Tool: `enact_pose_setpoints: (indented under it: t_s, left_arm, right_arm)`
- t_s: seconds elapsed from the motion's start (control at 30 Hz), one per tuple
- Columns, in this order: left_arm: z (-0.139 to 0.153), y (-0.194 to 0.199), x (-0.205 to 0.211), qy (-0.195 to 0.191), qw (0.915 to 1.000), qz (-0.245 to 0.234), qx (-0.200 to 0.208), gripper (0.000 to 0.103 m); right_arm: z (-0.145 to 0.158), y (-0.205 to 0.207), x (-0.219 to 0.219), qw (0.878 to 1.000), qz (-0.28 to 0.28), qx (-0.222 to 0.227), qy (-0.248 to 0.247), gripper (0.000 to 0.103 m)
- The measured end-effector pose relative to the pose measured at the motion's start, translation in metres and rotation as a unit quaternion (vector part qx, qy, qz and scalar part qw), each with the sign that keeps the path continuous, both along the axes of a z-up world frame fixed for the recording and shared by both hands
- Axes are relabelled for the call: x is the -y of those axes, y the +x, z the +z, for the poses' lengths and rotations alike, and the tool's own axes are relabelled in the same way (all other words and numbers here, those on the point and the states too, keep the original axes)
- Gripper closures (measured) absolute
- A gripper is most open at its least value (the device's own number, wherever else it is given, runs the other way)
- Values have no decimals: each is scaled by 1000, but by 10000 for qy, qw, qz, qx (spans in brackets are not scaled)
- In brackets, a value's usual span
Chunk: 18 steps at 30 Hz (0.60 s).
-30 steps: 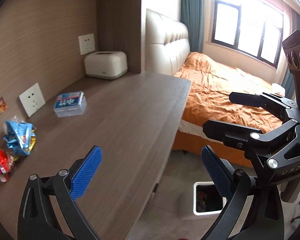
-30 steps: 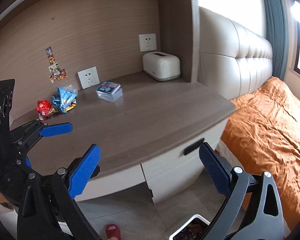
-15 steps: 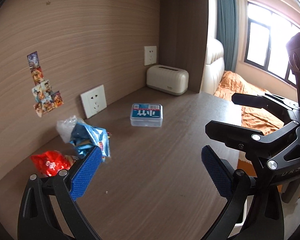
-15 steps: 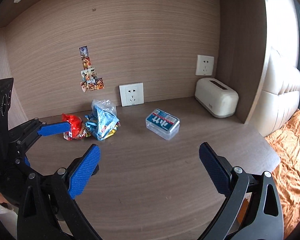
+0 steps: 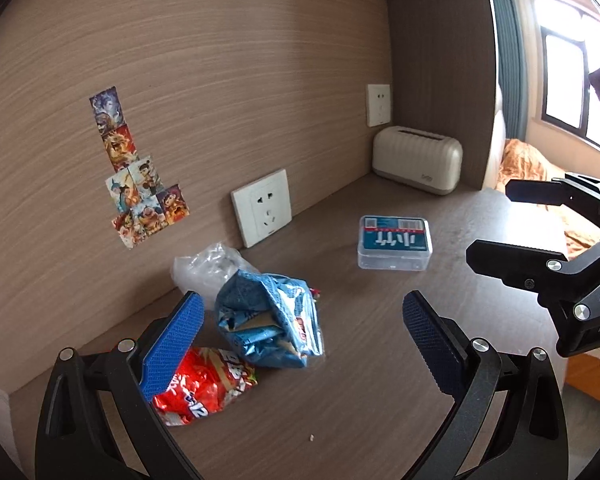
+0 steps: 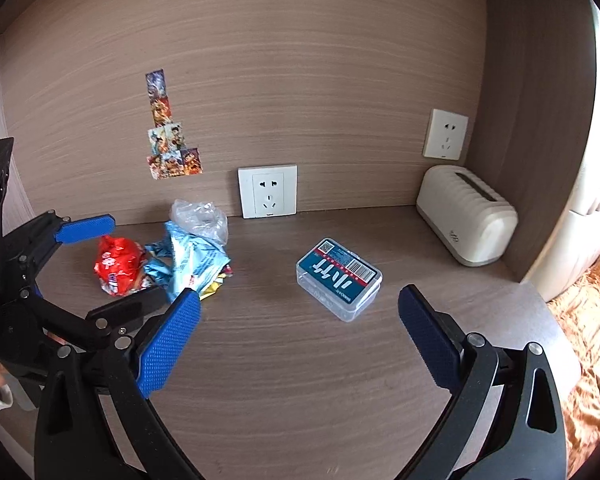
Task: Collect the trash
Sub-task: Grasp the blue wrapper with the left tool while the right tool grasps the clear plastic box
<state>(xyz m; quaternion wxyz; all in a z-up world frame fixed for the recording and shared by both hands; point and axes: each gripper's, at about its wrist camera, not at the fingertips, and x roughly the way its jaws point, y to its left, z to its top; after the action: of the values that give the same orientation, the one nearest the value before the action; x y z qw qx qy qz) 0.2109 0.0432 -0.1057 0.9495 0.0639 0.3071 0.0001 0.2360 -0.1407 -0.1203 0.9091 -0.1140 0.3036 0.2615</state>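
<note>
A crumpled blue snack wrapper [image 5: 270, 320] [image 6: 194, 262], a red snack wrapper [image 5: 202, 386] [image 6: 118, 264] and a clear plastic bag [image 5: 206, 270] [image 6: 198, 216] lie together on the wooden desk near the wall. My left gripper [image 5: 300, 344] is open and empty, hovering just above and in front of the wrappers; it shows in the right wrist view [image 6: 92, 268] around the red wrapper. My right gripper [image 6: 300, 340] is open and empty over the desk's middle, to the right of the trash; it shows at the right of the left wrist view [image 5: 512, 228].
A clear plastic box with a blue label [image 5: 394, 242] [image 6: 339, 279] lies mid-desk. A cream tissue box [image 5: 418, 164] [image 6: 468, 216] stands in the back right corner. Wall sockets [image 6: 267, 192] and stickers [image 6: 168, 132] are on the back panel. An orange bed [image 6: 588, 320] lies right.
Both grippers have swung left from the bed and floor bin toward the desk's back wall and moved closer to the wrappers. Both stay open.
</note>
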Motion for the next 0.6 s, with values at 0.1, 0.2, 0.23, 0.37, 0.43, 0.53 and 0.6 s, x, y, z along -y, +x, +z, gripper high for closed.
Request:
enact_pose_setpoints:
  t_s: [0.1,0.2,0.23,0.37,0.43,0.53,0.6]
  left_arm:
    - [-11,25,-3,92,9992,320,-242,5]
    - [-21,46,-10,122,9964,676,-503,5]
    - [-25,52,-12,87,9951,780,-595,5]
    - [-38,67,-17,-149,9910,1004,-867,5]
    - [-44,73,-17,-213,9895,1064,-960,5]
    - [-50,80,-14,-241,9886,1100,-997,5]
    - [-52,83,-14,-266,9885,1107,-995,5]
  right_arm:
    - [-16,36,1,9997,153,-193,-23,5]
    - [-30,69,-1,9986,358,-355,-127,5]
    - [-38,81,-3,9979,452,-409,-216,5]
    - [-61,116,-12,9938,808,-541,-532,5]
    - [-72,128,-16,9907,981,-625,-699,5]
    - [-86,140,-21,9850,1253,-788,-884,5]
    - [-93,144,-23,9820,1392,-834,-965,5]
